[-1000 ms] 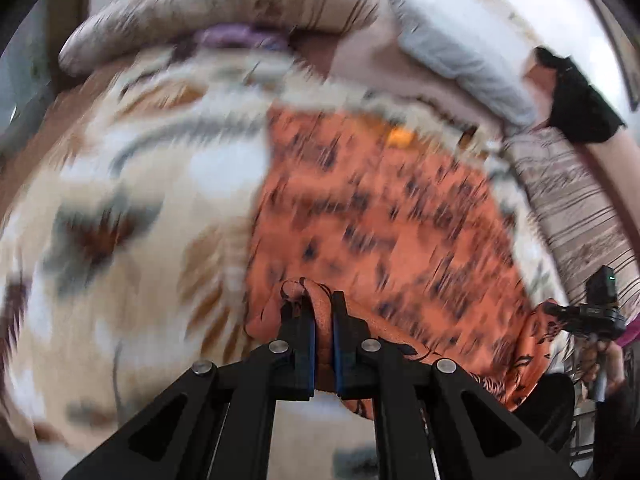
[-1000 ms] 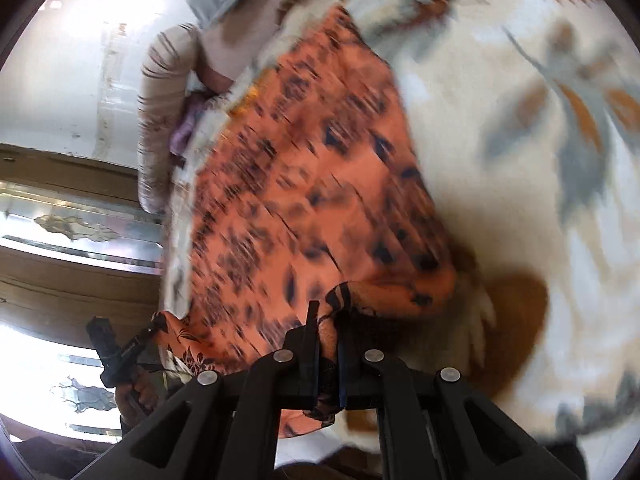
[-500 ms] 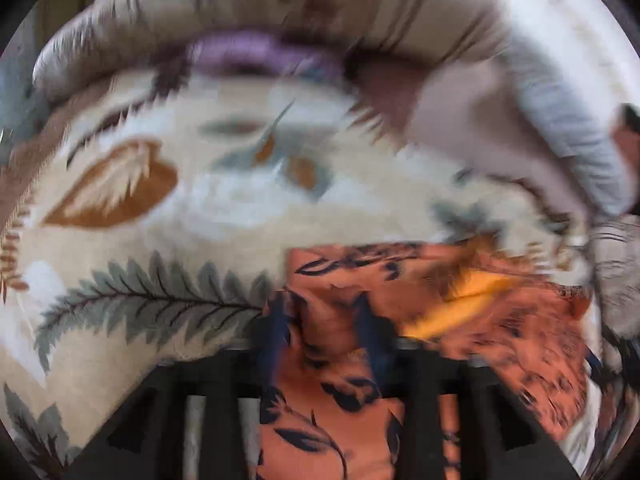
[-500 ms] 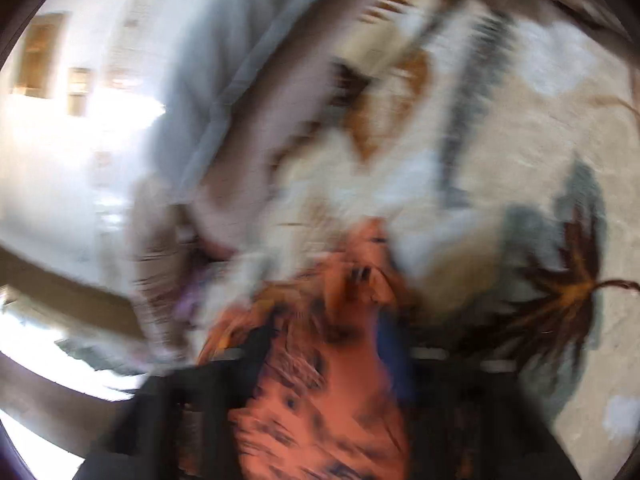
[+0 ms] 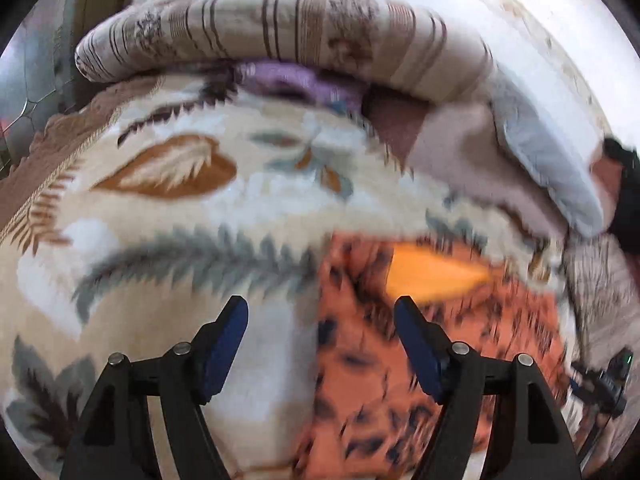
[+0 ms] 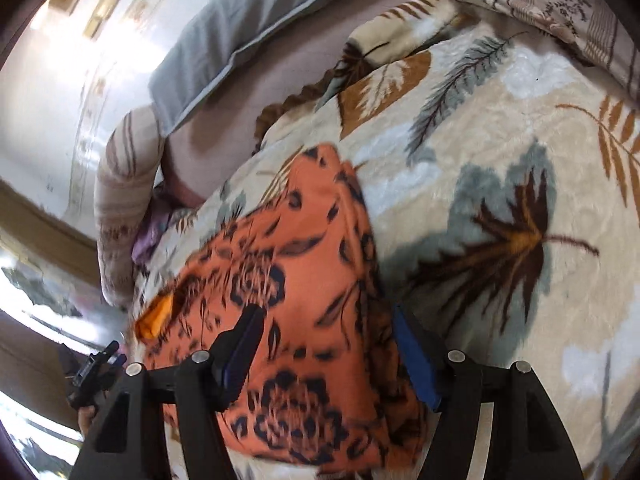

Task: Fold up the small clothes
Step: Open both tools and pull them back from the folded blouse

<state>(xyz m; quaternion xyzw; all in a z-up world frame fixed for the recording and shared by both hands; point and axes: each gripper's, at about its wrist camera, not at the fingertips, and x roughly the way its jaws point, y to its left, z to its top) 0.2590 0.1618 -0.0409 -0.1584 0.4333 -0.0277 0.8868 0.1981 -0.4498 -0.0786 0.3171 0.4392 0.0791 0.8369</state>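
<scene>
We look down on a bed covered by a cream blanket point(image 5: 168, 216) printed with brown and grey leaves and feathers, its plush surface filling most of both views. Along the far edge in our left wrist view lies a long striped bolster pillow point(image 5: 280, 36), with a bit of purple cloth point(image 5: 296, 80) tucked beneath it and a grey pillow point(image 5: 548, 164) off to the right. An orange garment point(image 6: 296, 304) patterned with dark flowers and leaf shapes lies folded on the blanket, with a plain lighter orange patch point(image 5: 432, 272) showing near its upper edge. Our left gripper point(image 5: 322, 316) has its jaws spread wide and holds nothing; it hangs over the garment's left edge, so that one finger sits over bare blanket and the other over the orange fabric. Our right gripper point(image 6: 326, 324) is likewise spread wide and empty, and it straddles the right-hand part of the garment, whose folded edge runs just inside the blue-padded finger. The left wrist view is blurred, so the fabric's finer folds cannot be made out there.
</scene>
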